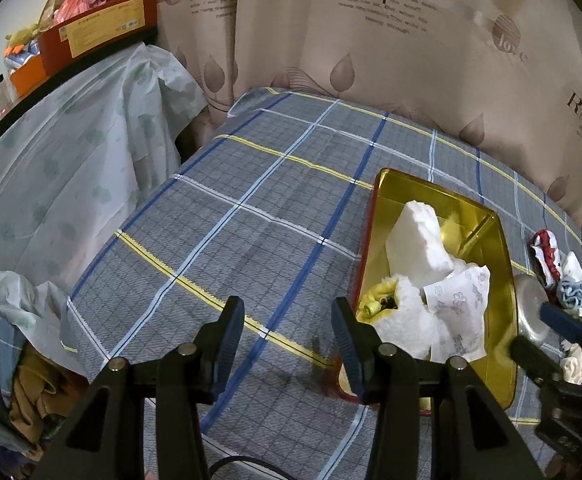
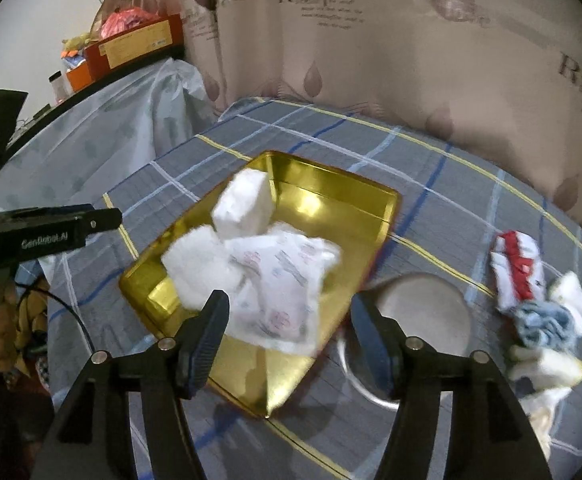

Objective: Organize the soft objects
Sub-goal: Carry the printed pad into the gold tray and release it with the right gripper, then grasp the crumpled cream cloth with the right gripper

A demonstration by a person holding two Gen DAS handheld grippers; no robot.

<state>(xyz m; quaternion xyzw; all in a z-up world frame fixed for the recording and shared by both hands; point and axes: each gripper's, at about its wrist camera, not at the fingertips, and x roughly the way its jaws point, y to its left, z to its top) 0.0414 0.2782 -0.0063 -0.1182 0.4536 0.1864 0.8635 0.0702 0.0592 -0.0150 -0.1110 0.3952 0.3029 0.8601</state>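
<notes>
One printed curtain (image 1: pixel 371 40) is seen behind a plaid-covered bench (image 1: pixel 251 208). A gold tin (image 2: pixel 331 200) on it holds white soft cloths (image 2: pixel 275 272); rolled socks (image 2: pixel 539 304) lie beside. Both the left gripper (image 1: pixel 287 344) and right gripper (image 2: pixel 291 340) are spread, empty.

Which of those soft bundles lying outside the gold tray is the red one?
The red-and-white striped bundle, farthest back in the pile; the blue one and cream ones lie nearer.

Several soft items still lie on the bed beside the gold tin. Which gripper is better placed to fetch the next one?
Right, probably. The right gripper is open, with the socks just right of its fingers. The left gripper, also open, sits on the gold tin's far side.
</notes>
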